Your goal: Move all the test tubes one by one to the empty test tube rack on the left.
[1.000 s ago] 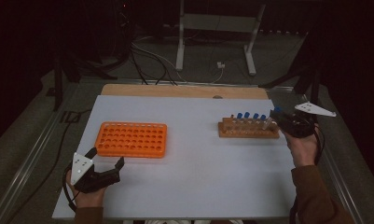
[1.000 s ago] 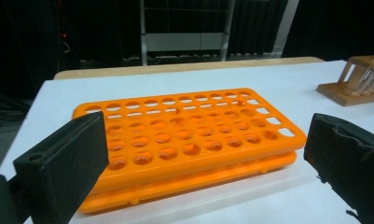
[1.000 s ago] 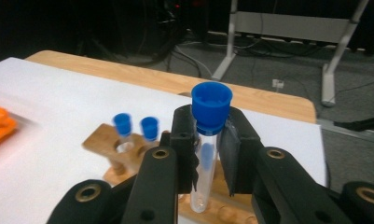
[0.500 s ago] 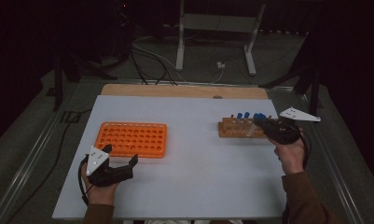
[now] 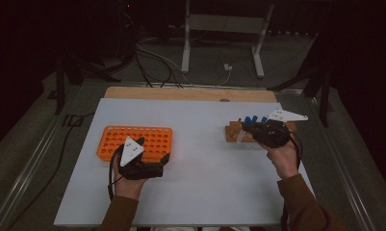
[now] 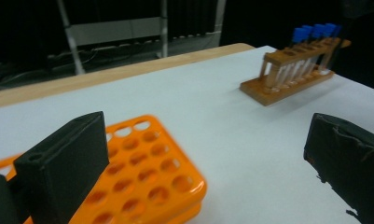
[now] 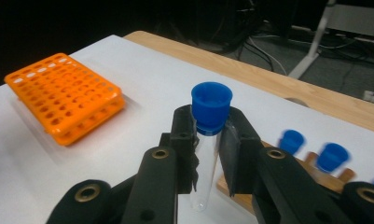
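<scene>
The right hand-held gripper [image 7: 208,140] is clamped on a clear test tube [image 7: 204,175] just below its blue cap [image 7: 211,108]. One second earlier this gripper stood at the right end of the wooden rack [image 5: 235,131]; it now sits over the rack's near side and has shifted left, with the tube clear of the rack's holes. This indicates that extraction is complete and transfer toward the orange rack [image 5: 133,140] is in progress.

The tube's long axis runs near vertical in the right gripper view, cap up and open rounded end down, tilted slightly. In the high view the tube hangs just left of the wooden rack, above the desk [image 5: 205,168].

The left hand-held gripper [image 5: 152,159] has moved from the near left corner of the desk toward the orange rack and now rests at its near right edge. Its jaws stand wide apart and hold nothing, as the left gripper view confirms. Remaining capped tubes [image 6: 313,32] stand in the wooden rack.
</scene>
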Tool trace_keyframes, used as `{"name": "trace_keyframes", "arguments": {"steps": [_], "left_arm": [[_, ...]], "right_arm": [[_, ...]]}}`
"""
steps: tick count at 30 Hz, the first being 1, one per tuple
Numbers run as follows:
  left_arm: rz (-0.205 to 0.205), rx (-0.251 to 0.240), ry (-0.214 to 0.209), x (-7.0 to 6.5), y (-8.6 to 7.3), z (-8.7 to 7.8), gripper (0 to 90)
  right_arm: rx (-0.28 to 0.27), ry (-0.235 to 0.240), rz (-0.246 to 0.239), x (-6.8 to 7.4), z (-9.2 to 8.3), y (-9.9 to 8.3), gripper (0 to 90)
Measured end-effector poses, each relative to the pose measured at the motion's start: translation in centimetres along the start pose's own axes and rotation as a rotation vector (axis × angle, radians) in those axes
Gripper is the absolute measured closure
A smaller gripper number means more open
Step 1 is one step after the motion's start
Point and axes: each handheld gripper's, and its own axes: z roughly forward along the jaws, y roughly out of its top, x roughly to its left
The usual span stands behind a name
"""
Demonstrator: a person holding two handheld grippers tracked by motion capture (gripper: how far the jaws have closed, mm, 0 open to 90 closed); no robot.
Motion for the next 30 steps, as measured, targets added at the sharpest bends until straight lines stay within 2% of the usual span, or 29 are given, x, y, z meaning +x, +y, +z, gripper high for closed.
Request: {"name": "trace_keyframes", "arguments": {"steps": [4, 9, 15, 23, 26, 28, 30], "left_arm": [[-0.011, -0.040, -0.031, -0.1, 0.4, 0.8, 0.9], [-0.008, -0.058, -0.049, -0.5, 0.7, 1.7, 0.9], [-0.019, -0.038, -0.058, -1.1, 1.3, 3.4, 0.9], [-0.006, -0.024, -0.049, -2.0, 1.9, 5.1, 2.5], [-0.003, -0.015, -0.065, -2.3, 2.1, 5.9, 4.2], [0.002, 0.003, -0.095, -2.8, 2.3, 6.8, 6.3], [0.010, 0.013, -0.108, -3.3, 2.3, 7.3, 7.9]], "right_arm": [[0.008, 0.017, -0.008, 0.6, 0.8, 0.4, 76.5], [0.018, 0.041, -0.017, 1.6, 2.0, 1.0, 76.5], [0.034, 0.066, -0.030, 3.0, 3.4, 1.5, 76.5], [0.038, 0.118, -0.022, 4.3, 4.8, 2.1, 76.5], [0.039, 0.128, -0.031, 4.9, 5.1, 2.3, 76.5], [0.038, 0.134, -0.037, 5.3, 5.3, 2.4, 76.5], [0.037, 0.142, -0.037, 5.6, 5.4, 2.4, 76.5]]}}
